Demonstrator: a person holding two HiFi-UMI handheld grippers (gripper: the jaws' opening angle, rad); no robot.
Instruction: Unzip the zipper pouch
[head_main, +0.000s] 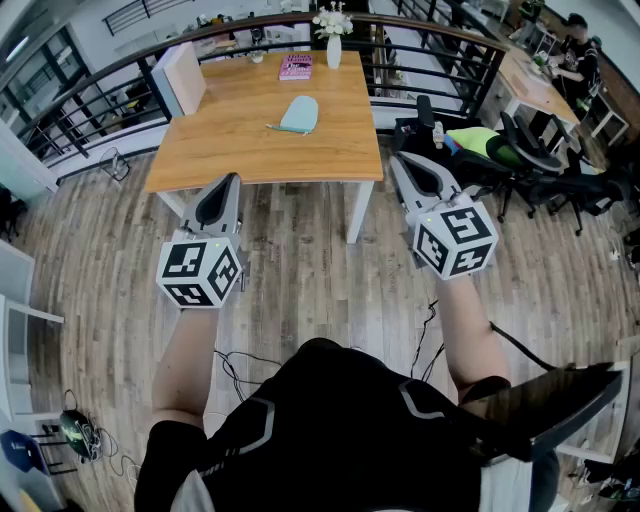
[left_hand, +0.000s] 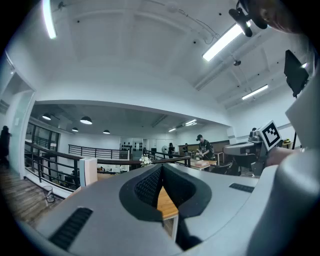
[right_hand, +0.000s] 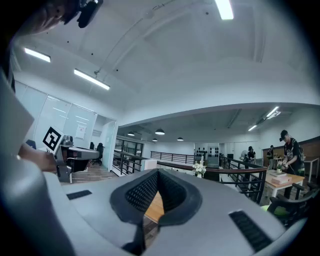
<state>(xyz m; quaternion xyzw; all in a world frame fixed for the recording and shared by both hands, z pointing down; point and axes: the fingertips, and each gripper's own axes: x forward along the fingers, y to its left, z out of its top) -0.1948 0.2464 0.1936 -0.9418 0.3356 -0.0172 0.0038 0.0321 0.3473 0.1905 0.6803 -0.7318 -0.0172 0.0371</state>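
At the middle of the tabletop (head_main: 220, 150) lies the pale zipper pouch (head_main: 299, 113). Short of its near edge, over the floor (head_main: 300, 280), the left claw (head_main: 232, 180) and right claw (head_main: 399, 159) hover, each pressed together.

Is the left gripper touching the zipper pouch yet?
Apart. The head view shows the zipper pouch lying mid-table, with bare tabletop between it and the left gripper, which is shut and empty.

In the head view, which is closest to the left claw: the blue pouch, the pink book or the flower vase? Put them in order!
From the left claw:
1. Blue pouch, in the middle of the table.
2. Pink book, near the table's far edge.
3. Flower vase, at the far edge, just right of the book.
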